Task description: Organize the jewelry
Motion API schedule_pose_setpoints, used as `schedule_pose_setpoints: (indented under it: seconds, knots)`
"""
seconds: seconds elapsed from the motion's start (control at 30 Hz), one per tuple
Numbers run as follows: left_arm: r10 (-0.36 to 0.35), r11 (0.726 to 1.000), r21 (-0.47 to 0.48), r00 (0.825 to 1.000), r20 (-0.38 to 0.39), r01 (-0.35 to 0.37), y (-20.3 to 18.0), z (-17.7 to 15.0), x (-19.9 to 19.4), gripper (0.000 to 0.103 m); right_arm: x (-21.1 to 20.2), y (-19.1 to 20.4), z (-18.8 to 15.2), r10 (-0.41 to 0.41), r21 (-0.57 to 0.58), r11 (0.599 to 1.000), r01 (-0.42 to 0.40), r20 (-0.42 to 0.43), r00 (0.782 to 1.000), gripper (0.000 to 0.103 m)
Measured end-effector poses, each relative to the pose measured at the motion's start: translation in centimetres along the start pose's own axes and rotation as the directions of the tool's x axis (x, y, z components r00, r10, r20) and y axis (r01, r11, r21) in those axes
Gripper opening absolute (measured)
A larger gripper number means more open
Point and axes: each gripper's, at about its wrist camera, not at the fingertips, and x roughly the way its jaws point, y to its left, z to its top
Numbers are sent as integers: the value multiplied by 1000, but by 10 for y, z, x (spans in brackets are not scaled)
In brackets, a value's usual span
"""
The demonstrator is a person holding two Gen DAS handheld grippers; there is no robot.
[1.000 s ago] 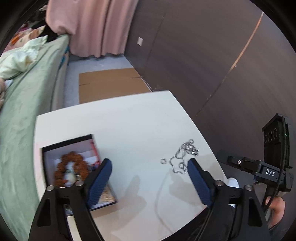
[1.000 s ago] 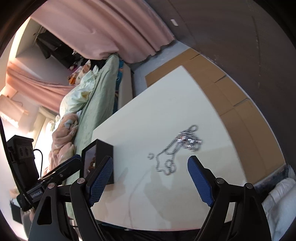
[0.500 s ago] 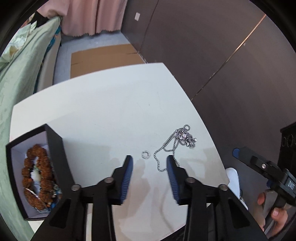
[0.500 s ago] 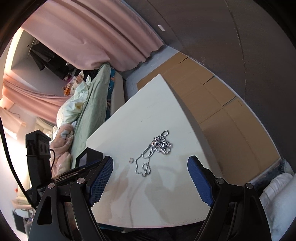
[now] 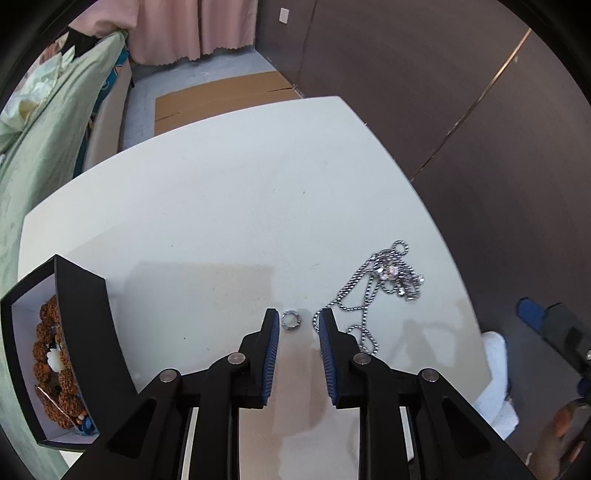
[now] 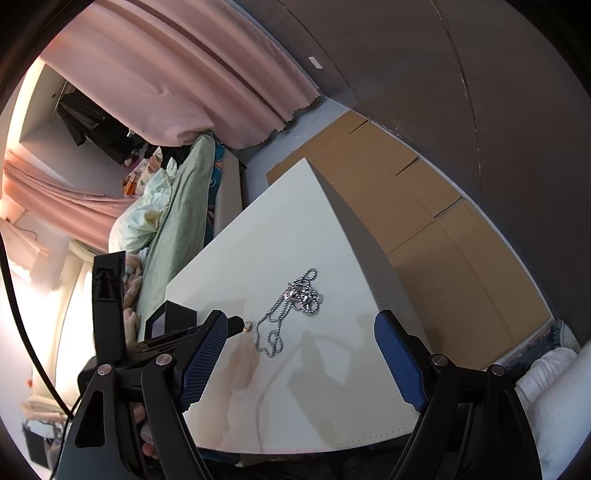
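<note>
A small silver ring [image 5: 291,319] lies on the white table [image 5: 221,206]. My left gripper [image 5: 297,316] points steeply down over the ring. Its jaws are closing with the ring between the blue pads, and a gap still shows on each side. To the right of it a silver ball-chain necklace [image 5: 384,280] lies in a loose tangle. A black jewelry box [image 5: 85,332] at the left holds a brown bead bracelet [image 5: 55,362]. My right gripper [image 6: 301,321] hangs open above the near table edge with nothing between its fingers, and the necklace [image 6: 295,299] and ring [image 6: 248,325] lie ahead of it.
A bed with a green cover [image 5: 33,155] runs along the table's left side. Flattened cardboard [image 5: 221,96] lies on the floor beyond the table, under a pink curtain [image 5: 192,26]. A dark wall [image 5: 443,92] stands close to the table's right edge.
My left gripper has moved from beside the box rightward and down to the ring, and its jaws have narrowed from wide to close around it. The right gripper has stayed open.
</note>
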Motion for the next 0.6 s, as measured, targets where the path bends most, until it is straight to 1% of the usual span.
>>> schedule_pose_setpoints:
  seconds: [0.03,0.3,0.43,0.5,0.53,0.6]
  knots:
    - [10,1000,0,1000,-3,-10,-1,0,2,19,0,-1,0,-1,3,1000,1,0,1000,83]
    - [42,999,-2,999,-10,-42,-2,-1,14,18,-1,-5,-1,-13,9,1000,13,-4,1000,83]
    - [70,997,14,998,2,-70,-7,0,15,18,1,-3,0,-17,8,1000,17,-7,1000,83]
    - [86,996,29,996,3,-86,-10,1,16,16,0,-2,0,-18,8,1000,18,-8,1000,83]
    - [99,994,39,995,5,-99,-10,0,16,12,1,-1,0,-18,7,1000,18,-9,1000,83]
    - [91,995,43,996,9,-92,-9,0,15,12,3,0,2,-18,4,1000,18,-11,1000,83]
